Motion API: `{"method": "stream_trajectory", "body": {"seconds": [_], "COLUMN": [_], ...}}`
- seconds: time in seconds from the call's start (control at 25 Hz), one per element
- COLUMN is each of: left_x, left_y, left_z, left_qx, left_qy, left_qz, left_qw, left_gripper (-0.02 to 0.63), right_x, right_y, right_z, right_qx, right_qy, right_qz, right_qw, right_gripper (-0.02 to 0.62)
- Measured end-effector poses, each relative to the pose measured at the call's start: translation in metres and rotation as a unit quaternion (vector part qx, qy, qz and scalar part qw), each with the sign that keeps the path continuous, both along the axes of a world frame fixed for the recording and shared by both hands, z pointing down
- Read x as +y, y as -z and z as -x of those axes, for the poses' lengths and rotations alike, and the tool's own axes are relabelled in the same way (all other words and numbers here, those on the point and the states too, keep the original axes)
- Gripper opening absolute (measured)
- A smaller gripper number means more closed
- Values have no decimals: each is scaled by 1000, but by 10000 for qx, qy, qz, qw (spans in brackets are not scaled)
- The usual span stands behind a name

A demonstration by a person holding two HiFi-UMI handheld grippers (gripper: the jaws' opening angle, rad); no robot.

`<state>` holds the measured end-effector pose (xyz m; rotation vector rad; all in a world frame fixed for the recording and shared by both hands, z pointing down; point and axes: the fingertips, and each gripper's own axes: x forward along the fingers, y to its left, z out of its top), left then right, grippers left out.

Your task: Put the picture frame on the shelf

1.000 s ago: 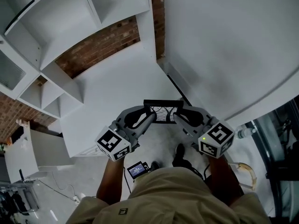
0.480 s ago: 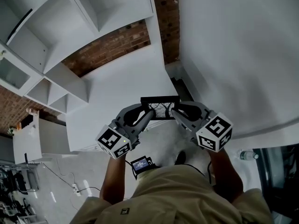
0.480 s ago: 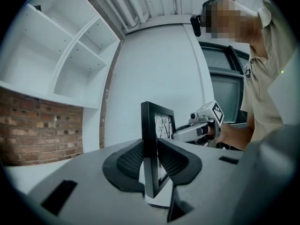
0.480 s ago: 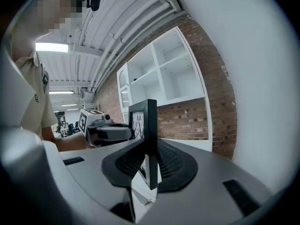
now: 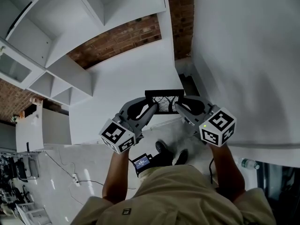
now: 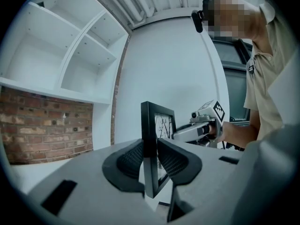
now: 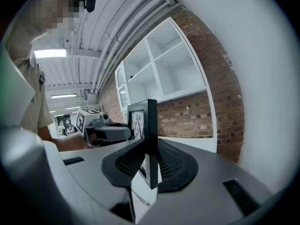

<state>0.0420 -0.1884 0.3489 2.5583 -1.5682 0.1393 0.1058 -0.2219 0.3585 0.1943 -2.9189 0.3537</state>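
On the left gripper (image 5: 151,108) the fingers (image 6: 132,161) were pinched on one short edge of the picture frame (image 5: 164,100). The right gripper (image 5: 178,108) was clamped the same way on the opposite edge. The frame was held upright between the two, off any surface: slim, black, rectangular, with a branch-like print behind the glazing. The finger pads were black and ribbed, set on grey moulded bodies. In the head view a white desk (image 5: 126,86) was seen at 10 o'clock of the frame. An empty white shelf unit (image 5: 61,18) and a brick wall (image 5: 117,40) were seen at 11, and a smooth white wall panel (image 5: 248,55) at 2.
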Motion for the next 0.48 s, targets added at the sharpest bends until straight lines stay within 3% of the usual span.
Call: {"method": "stream_trajectory", "body": {"seconds": [0.48], "left_x": [-42], "left_y": [-7], "left_z": [102], "left_qx": [266], "left_qy": [-38], "left_qz": [-73], "left_qw": [9996], "left_gripper": [81], "right_x": [-42], "right_y": [-2], "right_z": [102], "right_qx": [432], "right_qy": [-83], "right_qz": [-110], "right_qw": [9990], "right_gripper": [72]}}
